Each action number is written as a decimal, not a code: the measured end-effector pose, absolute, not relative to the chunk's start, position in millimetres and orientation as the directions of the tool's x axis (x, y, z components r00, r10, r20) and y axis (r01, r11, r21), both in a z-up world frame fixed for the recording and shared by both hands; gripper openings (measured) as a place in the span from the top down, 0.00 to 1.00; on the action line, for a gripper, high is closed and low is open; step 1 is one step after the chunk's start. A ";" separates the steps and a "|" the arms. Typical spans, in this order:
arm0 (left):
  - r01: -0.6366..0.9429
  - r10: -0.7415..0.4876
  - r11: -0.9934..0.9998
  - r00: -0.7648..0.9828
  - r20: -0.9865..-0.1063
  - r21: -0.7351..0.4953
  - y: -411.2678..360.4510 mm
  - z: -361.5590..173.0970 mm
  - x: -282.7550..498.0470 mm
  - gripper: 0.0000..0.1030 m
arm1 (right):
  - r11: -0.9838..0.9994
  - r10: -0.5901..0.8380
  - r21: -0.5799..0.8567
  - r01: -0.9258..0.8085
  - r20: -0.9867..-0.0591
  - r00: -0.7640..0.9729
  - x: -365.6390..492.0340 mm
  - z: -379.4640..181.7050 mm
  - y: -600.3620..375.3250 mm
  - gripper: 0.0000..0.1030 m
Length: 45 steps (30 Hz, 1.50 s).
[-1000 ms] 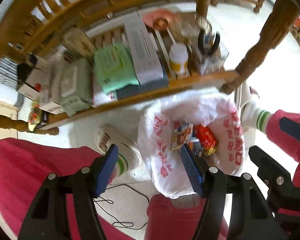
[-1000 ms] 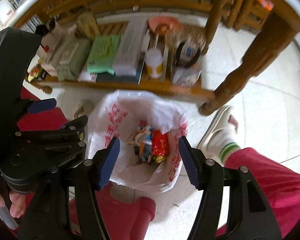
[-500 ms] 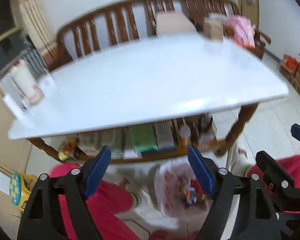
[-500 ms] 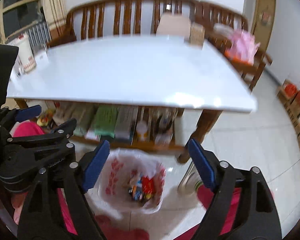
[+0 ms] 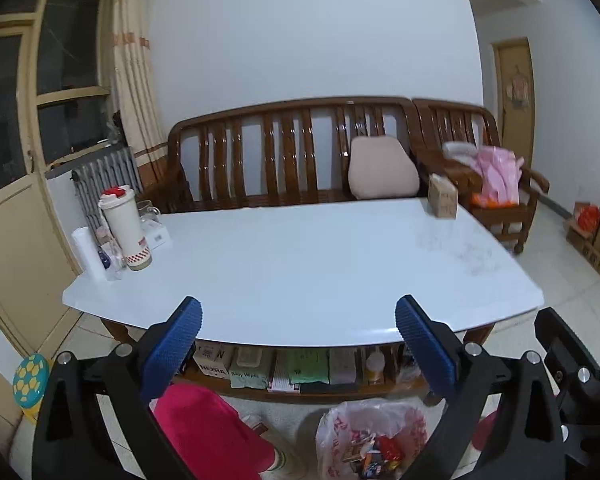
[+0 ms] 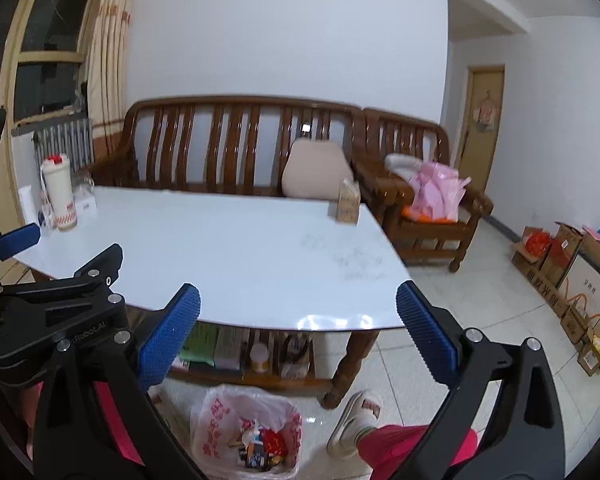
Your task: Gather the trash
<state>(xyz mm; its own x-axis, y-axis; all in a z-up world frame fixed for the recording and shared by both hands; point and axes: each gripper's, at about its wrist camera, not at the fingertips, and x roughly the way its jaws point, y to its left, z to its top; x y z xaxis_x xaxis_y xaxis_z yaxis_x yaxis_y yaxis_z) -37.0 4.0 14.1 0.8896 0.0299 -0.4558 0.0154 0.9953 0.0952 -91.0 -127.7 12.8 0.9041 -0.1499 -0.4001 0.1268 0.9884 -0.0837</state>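
Note:
A white plastic bag with red print point(image 5: 374, 440) point(image 6: 247, 432) stands open on the floor between the person's legs, with several colourful wrappers inside. My left gripper point(image 5: 298, 344) is raised over the near edge of the white table point(image 5: 300, 256); its jaws are opening wide and nothing is between them. My right gripper point(image 6: 298, 338) is at the same height beside it, jaws also opening, with nothing held. The left gripper's body point(image 6: 56, 316) shows at the left of the right wrist view. A small brown carton point(image 5: 442, 200) point(image 6: 347, 202) stands at the table's far right corner.
A white tumbler with a red lid point(image 5: 124, 232) and small items crowd the table's far left corner. The lower shelf point(image 5: 300, 372) holds wipes, boxes and a bottle. A wooden bench point(image 5: 292, 152) with a cushion stands behind. Cardboard boxes point(image 6: 568, 276) line the right wall. Red trouser legs point(image 5: 208, 428) flank the bag.
Both grippers rose from just over the bag to above table height and tilted up toward the room. Their jaws spread wider. The bag stays on the floor.

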 end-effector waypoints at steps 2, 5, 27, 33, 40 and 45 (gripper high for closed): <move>0.022 0.013 0.997 0.896 -0.445 0.074 8.1 20.5 -43.2 0.08 | 0.988 -0.151 -0.081 0.130 -0.384 0.911 -97.0 21.2 -126.0 0.07; 0.032 -0.008 0.998 0.904 -0.427 0.047 12.3 28.6 -52.4 0.08 | 0.988 -0.152 -0.078 0.133 -0.356 0.922 -106.6 30.8 -123.7 0.07; 0.009 0.000 1.000 0.904 -0.428 0.020 20.7 48.5 -70.2 0.08 | 0.984 -0.176 -0.072 0.162 -0.312 0.934 -129.5 48.6 -116.1 0.07; 0.004 0.004 1.000 0.903 -0.429 0.020 21.8 49.2 -71.5 0.08 | 0.985 -0.173 -0.067 0.160 -0.313 0.934 -129.8 50.4 -116.4 0.07; 0.005 0.003 1.000 0.904 -0.428 0.019 21.9 48.9 -71.6 0.08 | 0.985 -0.175 -0.070 0.161 -0.311 0.934 -130.2 50.9 -116.3 0.07; 0.007 0.003 1.000 0.903 -0.429 0.020 22.5 49.2 -71.4 0.08 | 0.984 -0.175 -0.071 0.161 -0.310 0.934 -130.1 52.2 -115.8 0.07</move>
<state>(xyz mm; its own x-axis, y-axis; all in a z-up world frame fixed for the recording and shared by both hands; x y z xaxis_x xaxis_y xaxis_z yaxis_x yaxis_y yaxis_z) -71.4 22.5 49.2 0.9035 0.0025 -0.4286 0.0066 0.9998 0.0198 -130.1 -115.8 52.2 0.9344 -0.1752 -0.3102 0.1612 0.9844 -0.0706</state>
